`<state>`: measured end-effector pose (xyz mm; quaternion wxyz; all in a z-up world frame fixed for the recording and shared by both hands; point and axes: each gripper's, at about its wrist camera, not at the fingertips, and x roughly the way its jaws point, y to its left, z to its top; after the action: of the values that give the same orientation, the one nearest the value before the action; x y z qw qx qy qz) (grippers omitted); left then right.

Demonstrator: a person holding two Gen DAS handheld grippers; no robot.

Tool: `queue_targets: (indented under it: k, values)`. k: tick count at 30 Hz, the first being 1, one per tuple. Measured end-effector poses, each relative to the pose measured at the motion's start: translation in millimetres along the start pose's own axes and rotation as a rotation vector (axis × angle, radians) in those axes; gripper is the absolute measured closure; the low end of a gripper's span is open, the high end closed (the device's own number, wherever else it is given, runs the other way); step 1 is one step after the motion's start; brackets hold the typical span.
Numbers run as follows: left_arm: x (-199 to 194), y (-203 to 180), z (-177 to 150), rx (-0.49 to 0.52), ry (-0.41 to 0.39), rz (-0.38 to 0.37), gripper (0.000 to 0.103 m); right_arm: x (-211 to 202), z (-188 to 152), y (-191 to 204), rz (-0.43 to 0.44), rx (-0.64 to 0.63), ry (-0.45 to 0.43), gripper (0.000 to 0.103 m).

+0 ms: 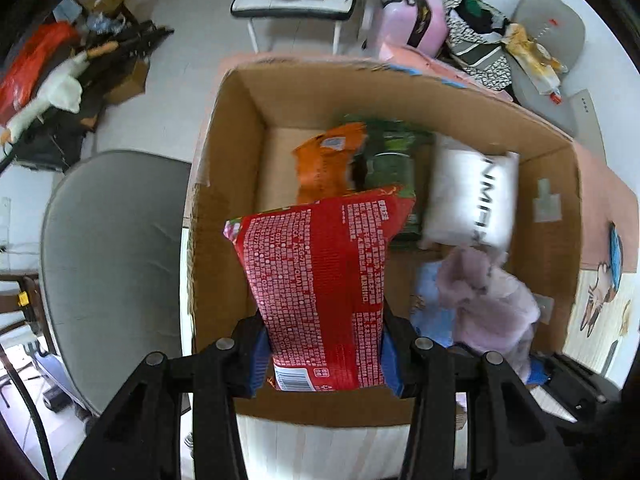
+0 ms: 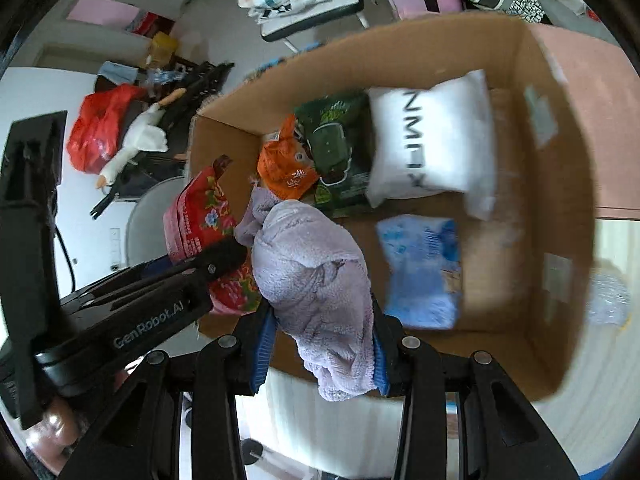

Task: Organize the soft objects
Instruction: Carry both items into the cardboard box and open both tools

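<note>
Your left gripper [image 1: 324,360] pinches a red snack bag [image 1: 320,288] between its blue pads, crinkly foil with white print, held up over the near-left part of the cardboard box [image 1: 240,128]. Your right gripper [image 2: 322,354] is clamped on a lilac towel [image 2: 316,276], fluffy and bunched, hanging above the box's near edge. Only the right wrist view shows the left gripper from the side, black, with the floral front of the red bag. Only that view shows the whole light blue soft pack [image 2: 420,268], flat on the box floor near the right wall; the left view catches just a corner behind the towel. Farther in: an orange crumpled bag [image 1: 326,160], a dark green glossy pack [image 1: 390,160] touching it, and a white puffy pillow [image 1: 472,196] with black letters toward the far-right corner. Left of the box, a grey padded chair [image 1: 112,260]. Beyond, a white plush goose [image 1: 52,96] on the floor clutter.
</note>
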<state>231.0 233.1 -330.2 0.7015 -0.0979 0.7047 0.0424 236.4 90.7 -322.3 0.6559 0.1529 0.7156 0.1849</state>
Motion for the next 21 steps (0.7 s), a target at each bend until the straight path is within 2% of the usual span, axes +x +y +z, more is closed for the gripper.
queue_targets:
  k: [5, 8, 11, 12, 13, 14, 15, 21]
  values:
    - [21.3, 15.0, 5.4, 0.007, 0.048, -0.012, 0.061, 30.1, 4.3, -0.9, -0.021, 0.03, 0.023, 0.061]
    - [35.9, 16.8, 5.0, 0.015, 0.104, -0.018, 0.059, 46.9, 6.0, -1.4, -0.051, 0.026, 0.048, 0.058]
    - [43.2, 18.4, 2.1, 0.006, 0.138, -0.021, 0.058, 61.5, 5.7, -4.9, -0.068, 0.025, 0.094, 0.046]
    - [43.7, 19.5, 1.4, 0.001, 0.139, -0.029, 0.058, 59.5, 3.5, -9.2, -0.085, 0.02, 0.098, 0.036]
    - [43.3, 19.7, 0.9, 0.004, 0.138, -0.026, 0.054, 60.1, 4.0, -10.3, -0.099, 0.017, 0.099, 0.024]
    - [41.9, 19.8, 0.2, 0.011, 0.13, -0.019, 0.046, 61.4, 4.2, -11.0, -0.107, 0.012, 0.099, 0.021]
    - [39.3, 19.1, -1.6, 0.016, 0.119, -0.011, 0.044, 59.7, 3.6, -12.5, -0.113, 0.007, 0.099, 0.02]
    - [19.5, 13.9, -14.1, 0.015, 0.053, 0.008, 0.043, 38.5, 1.1, -19.0, -0.196, -0.014, 0.071, 0.016]
